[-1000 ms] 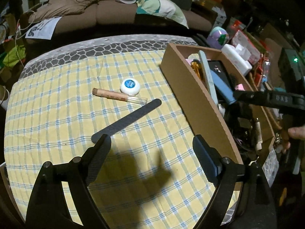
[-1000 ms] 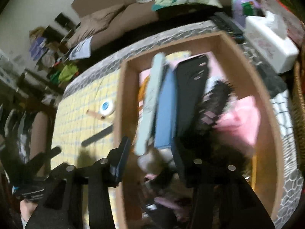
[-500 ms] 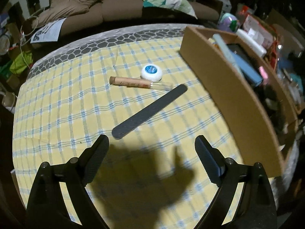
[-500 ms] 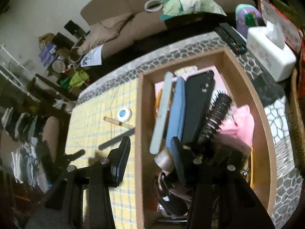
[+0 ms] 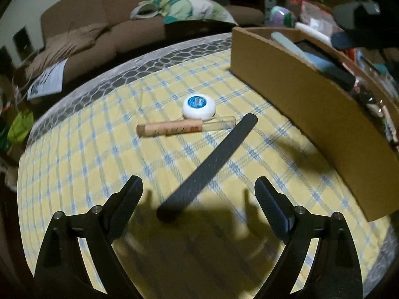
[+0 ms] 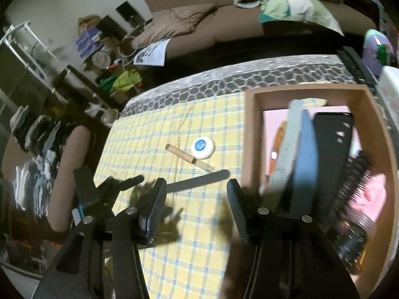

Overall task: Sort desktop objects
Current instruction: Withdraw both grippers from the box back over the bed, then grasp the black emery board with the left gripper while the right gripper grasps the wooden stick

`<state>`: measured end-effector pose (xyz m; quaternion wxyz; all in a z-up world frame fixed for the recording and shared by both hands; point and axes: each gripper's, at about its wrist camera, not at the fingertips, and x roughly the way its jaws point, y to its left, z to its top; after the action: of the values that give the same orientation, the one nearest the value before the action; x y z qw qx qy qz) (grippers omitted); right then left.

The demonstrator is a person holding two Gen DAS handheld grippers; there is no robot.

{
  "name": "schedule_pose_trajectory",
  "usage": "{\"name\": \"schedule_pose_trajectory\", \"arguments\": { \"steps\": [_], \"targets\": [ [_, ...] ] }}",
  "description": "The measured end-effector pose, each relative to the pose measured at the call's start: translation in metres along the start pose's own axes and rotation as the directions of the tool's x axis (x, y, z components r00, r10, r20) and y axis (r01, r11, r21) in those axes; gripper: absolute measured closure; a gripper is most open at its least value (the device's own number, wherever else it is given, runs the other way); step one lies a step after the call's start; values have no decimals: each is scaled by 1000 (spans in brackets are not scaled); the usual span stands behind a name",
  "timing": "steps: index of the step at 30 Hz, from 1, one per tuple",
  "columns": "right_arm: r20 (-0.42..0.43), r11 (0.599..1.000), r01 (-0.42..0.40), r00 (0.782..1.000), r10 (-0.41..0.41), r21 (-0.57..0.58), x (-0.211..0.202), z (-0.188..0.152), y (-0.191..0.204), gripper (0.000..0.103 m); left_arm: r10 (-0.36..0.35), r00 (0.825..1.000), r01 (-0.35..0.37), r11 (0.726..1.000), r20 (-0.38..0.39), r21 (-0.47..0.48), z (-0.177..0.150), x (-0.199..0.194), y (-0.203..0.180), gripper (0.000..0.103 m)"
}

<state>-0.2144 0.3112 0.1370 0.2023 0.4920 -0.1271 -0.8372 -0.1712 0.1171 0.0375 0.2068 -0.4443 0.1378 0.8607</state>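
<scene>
A long black nail file (image 5: 208, 165) lies diagonally on the yellow checked cloth (image 5: 82, 164), its near end between my open left gripper's (image 5: 198, 199) fingers. Beyond it lie a tan tube with a clear end (image 5: 184, 127) and a round white case with a blue top (image 5: 198, 106). The same file (image 6: 199, 180), tube (image 6: 188, 159) and case (image 6: 203, 147) show in the right wrist view. My right gripper (image 6: 197, 199) is open and empty, held above the cloth beside the box. My left gripper (image 6: 109, 189) shows at its left.
A brown cardboard box (image 5: 311, 104) stands at the right, holding a pale file, a blue case, a black phone (image 6: 331, 149), a hairbrush (image 6: 354, 177) and pink items. A brown sofa (image 5: 124, 32) with cushions is behind the table. Clutter lies left of the table.
My left gripper has come lower and closer to the black file. My right gripper has moved left, from over the box to over the cloth at its edge.
</scene>
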Motion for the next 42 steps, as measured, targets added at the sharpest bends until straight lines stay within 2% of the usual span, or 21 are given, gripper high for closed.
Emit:
{"name": "schedule_pose_trajectory", "arguments": {
  "steps": [3, 5, 7, 8, 11, 12, 15, 18, 22, 24, 30, 32, 34, 39, 41, 42],
  "targets": [
    [-17, 999, 9, 1000, -9, -32, 18, 4, 5, 50, -2, 1000, 2, 999, -12, 54, 6, 15, -3, 13],
    [-25, 999, 11, 1000, -12, -43, 26, 6, 6, 50, -2, 999, 6, 996, -36, 92, 9, 26, -6, 19],
    [-34, 998, 17, 999, -19, -59, 33, 8, 8, 50, -7, 998, 14, 993, -65, 116, 12, 37, -7, 33],
    [-38, 997, 20, 999, -23, -68, 36, 9, 9, 50, -31, 997, 40, 993, -76, 111, 12, 41, -6, 34],
    [-46, 996, 33, 998, -37, -86, 43, 12, 10, 50, -98, 993, 103, 992, -71, 69, 11, 42, 0, 52],
    [-47, 996, 36, 998, -40, -86, 45, 13, 9, 50, -100, 993, 105, 993, -65, 62, 10, 40, 2, 69],
    [-47, 995, 43, 998, -48, -89, 53, 17, 9, 50, -149, 987, 150, 989, -63, 3, 4, 31, 14, 78],
    [-63, 992, 51, 996, -59, -119, 66, 18, 19, 50, -150, 986, 149, 989, -77, -22, -11, 21, 27, 80],
    [-100, 976, 68, 991, -90, -207, 93, 19, 43, 50, -187, 978, 176, 977, -87, -123, -36, -1, 49, 83],
    [-115, 960, 87, 986, -121, -265, 113, 19, 62, 50, -194, 977, 181, 974, -87, -136, -45, -8, 55, 83],
    [-118, 943, 108, 981, -152, -316, 149, 24, 84, 52, -187, 978, 171, 971, -88, -168, -62, -20, 61, 83],
    [-128, 925, 125, 975, -181, -359, 164, 24, 91, 52, -178, 980, 161, 973, -92, -167, -62, -18, 60, 79],
    [-139, 896, 149, 964, -225, -418, 180, 20, 100, 52, -177, 981, 162, 974, -85, -159, -61, -17, 58, 70],
    [-173, 844, 180, 937, -304, -506, 216, 12, 101, 51, -157, 985, 145, 980, -78, -133, -55, -9, 48, 66],
    [-146, 816, 201, 934, -327, -541, 218, 11, 101, 55, -148, 986, 135, 979, -74, -150, -56, -10, 52, 79],
    [-140, 809, 212, 930, -339, -548, 218, 11, 101, 65, -145, 987, 132, 978, -72, -161, -56, -10, 55, 84]
  ]
}}
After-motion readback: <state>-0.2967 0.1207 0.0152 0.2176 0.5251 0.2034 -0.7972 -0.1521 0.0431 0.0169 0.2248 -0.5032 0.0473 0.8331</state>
